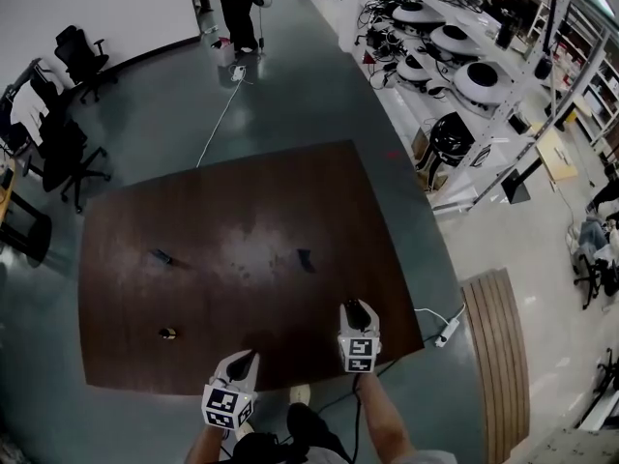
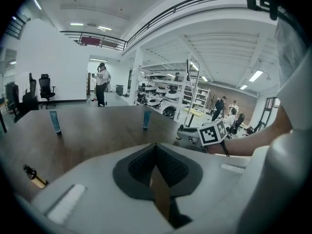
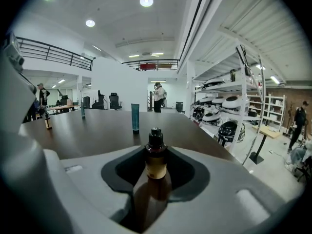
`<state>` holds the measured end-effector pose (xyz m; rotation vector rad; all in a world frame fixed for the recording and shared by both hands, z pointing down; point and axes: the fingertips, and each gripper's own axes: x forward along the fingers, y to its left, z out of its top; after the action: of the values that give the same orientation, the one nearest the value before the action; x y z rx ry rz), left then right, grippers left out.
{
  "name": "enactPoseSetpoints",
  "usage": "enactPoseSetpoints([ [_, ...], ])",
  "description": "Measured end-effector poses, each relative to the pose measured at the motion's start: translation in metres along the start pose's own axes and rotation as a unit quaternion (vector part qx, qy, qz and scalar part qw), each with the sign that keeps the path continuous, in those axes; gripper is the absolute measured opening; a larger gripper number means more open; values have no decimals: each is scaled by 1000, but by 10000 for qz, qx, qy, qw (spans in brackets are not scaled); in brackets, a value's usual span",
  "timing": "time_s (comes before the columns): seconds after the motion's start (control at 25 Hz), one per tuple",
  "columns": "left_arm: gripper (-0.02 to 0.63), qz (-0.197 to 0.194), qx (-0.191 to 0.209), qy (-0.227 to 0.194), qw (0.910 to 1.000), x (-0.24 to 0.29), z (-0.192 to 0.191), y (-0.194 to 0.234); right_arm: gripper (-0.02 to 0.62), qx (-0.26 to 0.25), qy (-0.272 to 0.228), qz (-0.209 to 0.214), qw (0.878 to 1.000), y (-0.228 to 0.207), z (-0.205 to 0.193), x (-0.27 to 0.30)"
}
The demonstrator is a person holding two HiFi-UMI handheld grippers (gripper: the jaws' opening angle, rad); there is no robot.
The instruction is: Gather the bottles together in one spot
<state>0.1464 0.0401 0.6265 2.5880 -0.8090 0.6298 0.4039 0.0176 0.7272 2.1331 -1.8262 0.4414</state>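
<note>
Low in frame, both aimed slightly down
Right gripper [image 1: 357, 309] pinching bottle [image 3: 156, 156], its base hidden between jaws; left gripper [image 1: 243, 362] pressed together; forearms [image 1: 384, 416] cut off at bottom

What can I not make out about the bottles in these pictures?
- Right gripper view: brown bottle, lower part hidden by the jaws; grip unclear.
- Head view: the same bottle, mostly covered by the right gripper.
- Head view: small bottle lying down, too small for detail.
</note>
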Motion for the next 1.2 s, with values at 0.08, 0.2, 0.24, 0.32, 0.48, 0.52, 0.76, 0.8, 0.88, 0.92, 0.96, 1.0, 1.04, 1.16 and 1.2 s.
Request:
enactPoseSetpoints([
  [0.08,0,17,2,-21,10000,-3,1,-1,132,-26,-81,77,9999,4,7,-4],
  [0.2,0,52,-21,-43,10000,-9,0,-3,132,18,-153,202,9997,11,16,-12],
  [0.24,0,70,-33,-62,10000,-10,0,-4,132,22,-189,256,9995,14,19,-14],
  [0.32,0,110,-60,-119,9999,-12,0,-5,132,-28,-257,394,9989,23,24,-20],
  [0.48,0,200,-111,-252,9994,-21,1,-3,132,-162,-409,682,9967,48,36,-32],
  [0.52,0,224,-123,-274,9993,-24,1,-2,132,-188,-446,755,9960,56,40,-36],
  [0.76,0,420,-242,-369,9981,-41,-6,7,132,-405,-693,1363,9874,108,63,-57],
  [0.8,0,444,-259,-393,9979,-43,-6,9,132,-440,-723,1466,9856,116,66,-59],
  [0.88,0,497,-284,-433,9974,-46,-7,14,132,-474,-770,1669,9818,133,70,-63],
  [0.92,0,525,-298,-447,9972,-48,-7,16,132,-492,-791,1767,9798,143,72,-64],
  [0.96,0,552,-315,-456,9969,-50,-8,19,132,-513,-808,1863,9778,152,74,-65],
  [1.0,0,579,-331,-465,9967,-53,-9,23,132,-538,-820,1960,9757,163,74,-67],
  [1.04,0,607,-346,-478,9964,-56,-10,26,132,-566,-828,2057,9735,173,75,-69],
  [1.16,0,704,-405,-539,9952,-68,-11,39,132,-661,-827,2340,9665,206,76,-71],
  [1.2,0,744,-433,-558,9947,-73,-11,44,132,-693,-819,2431,9641,217,77,-72],
])
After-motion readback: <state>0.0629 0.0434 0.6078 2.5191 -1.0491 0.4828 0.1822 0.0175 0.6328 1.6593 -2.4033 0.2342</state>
